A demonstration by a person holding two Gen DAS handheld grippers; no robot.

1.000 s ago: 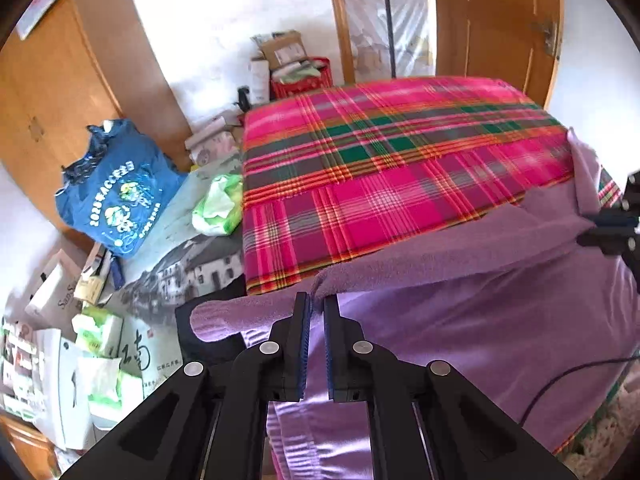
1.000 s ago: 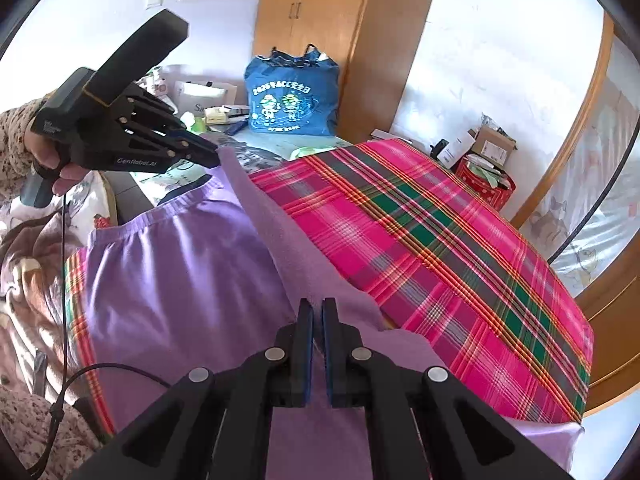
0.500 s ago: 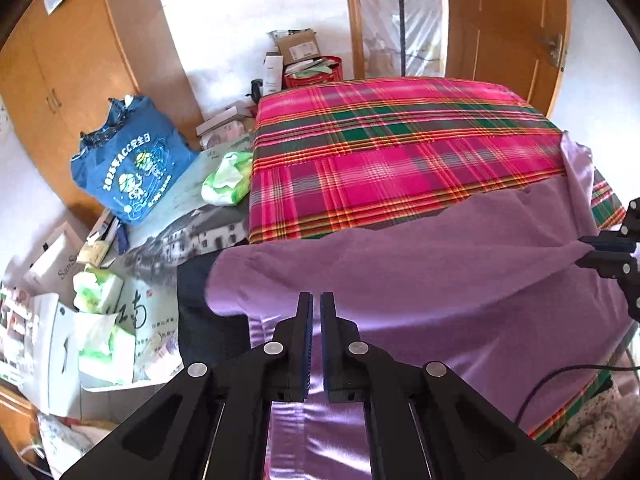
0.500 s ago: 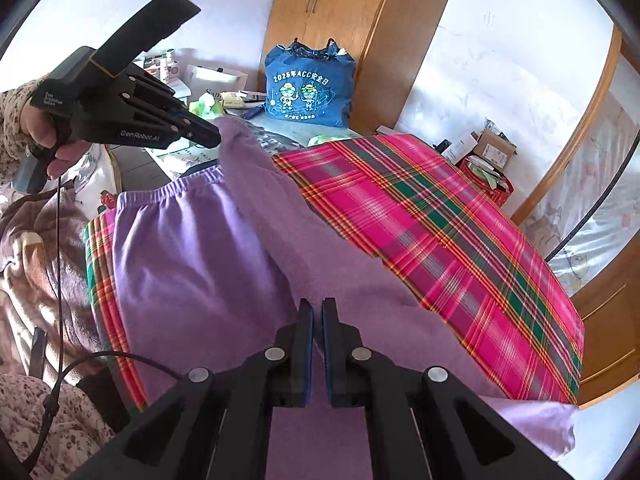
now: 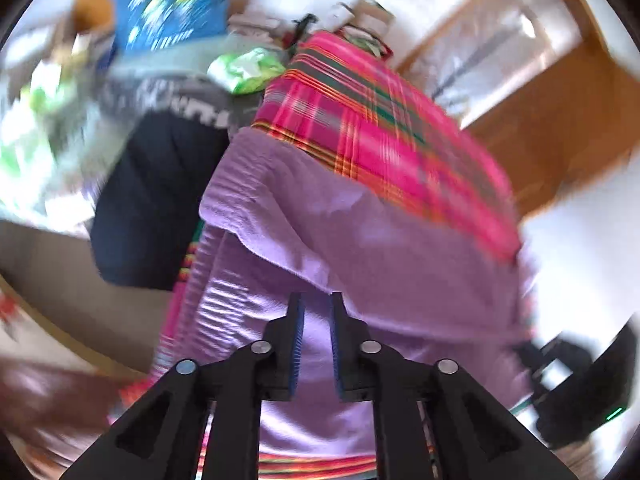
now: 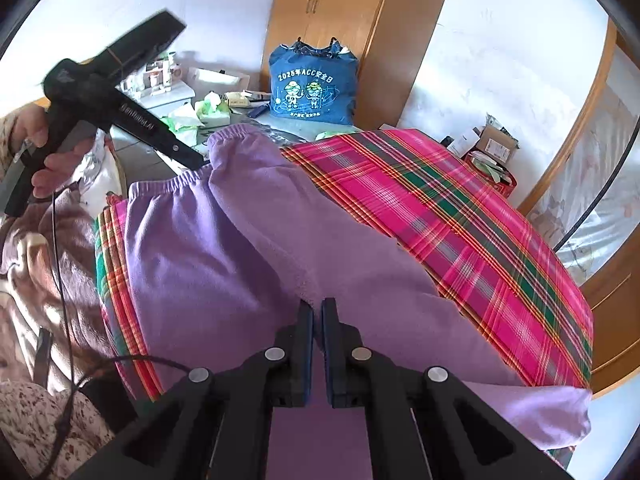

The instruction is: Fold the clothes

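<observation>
A: What lies on the plaid blanket (image 6: 472, 216)?

B: Purple sweatpants (image 6: 240, 248), folded lengthwise so 1 leg covers the other. The elastic waistband sits at the blanket's far left corner, and the legs run back along its near edge toward the right wrist camera. The fold's fuzzy edge crosses the blanket diagonally.

A: And the left gripper (image 5: 316, 308)?

B: Its jaws are opening. In its own blurred view a gap shows between the 2 blue pads, with no cloth in that gap; the pants lie just beyond the tips. Seen from the right wrist, the same tool (image 6: 192, 160) is held by a hand (image 6: 48, 152) off the blanket's left edge, its tip just beside the waistband. Whether it touches the fabric I cannot tell.

A: The right gripper (image 6: 318, 312)?

B: Clenched, with only a thin slit between its pads. The fold's edge meets the tips, but I cannot tell whether cloth is pinched there.

A: Anything beyond the blanket?

B: A blue printed bag (image 6: 312, 84) stands past the blanket's far edge, against a wooden wardrobe (image 6: 332, 4).
</observation>
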